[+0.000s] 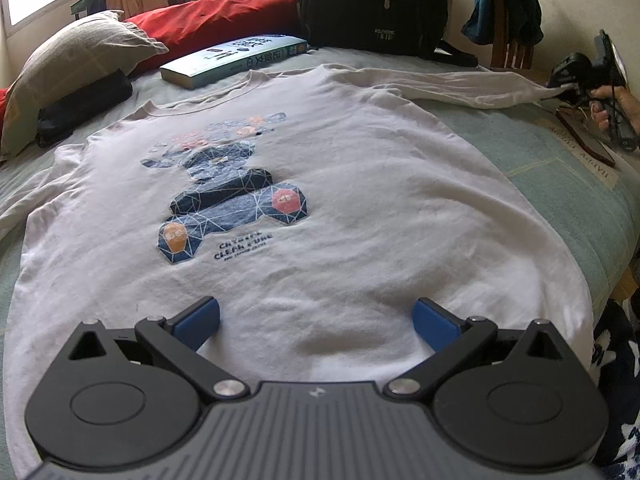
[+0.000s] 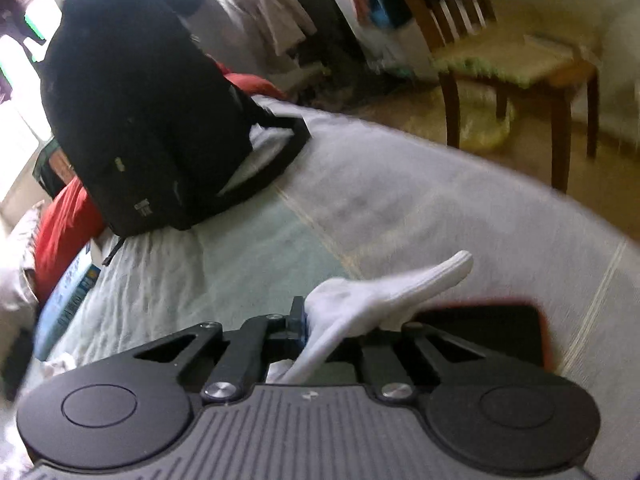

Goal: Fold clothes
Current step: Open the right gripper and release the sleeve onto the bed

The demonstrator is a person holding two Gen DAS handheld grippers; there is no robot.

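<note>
A white long-sleeved shirt (image 1: 360,184) with a blue bear print lies face up, spread flat on the pale green bed cover (image 1: 540,148). My left gripper (image 1: 318,322) hovers open over the shirt's hem, and there is only flat cloth between its blue pads (image 1: 200,320). The shirt's right sleeve (image 1: 460,84) stretches towards the bed's far right edge. There a hand holds my right gripper (image 1: 576,80) at the cuff. In the right wrist view, the right gripper (image 2: 320,332) is shut on the white sleeve cuff (image 2: 400,292), which sticks out past the jaws.
A book (image 1: 232,60), a black backpack (image 1: 372,4), a grey pillow (image 1: 72,68) and a red pillow (image 1: 216,16) line the far side. A dark flat case with a red edge (image 2: 488,328) lies under the right gripper. A wooden chair (image 2: 520,64) stands beyond the bed edge.
</note>
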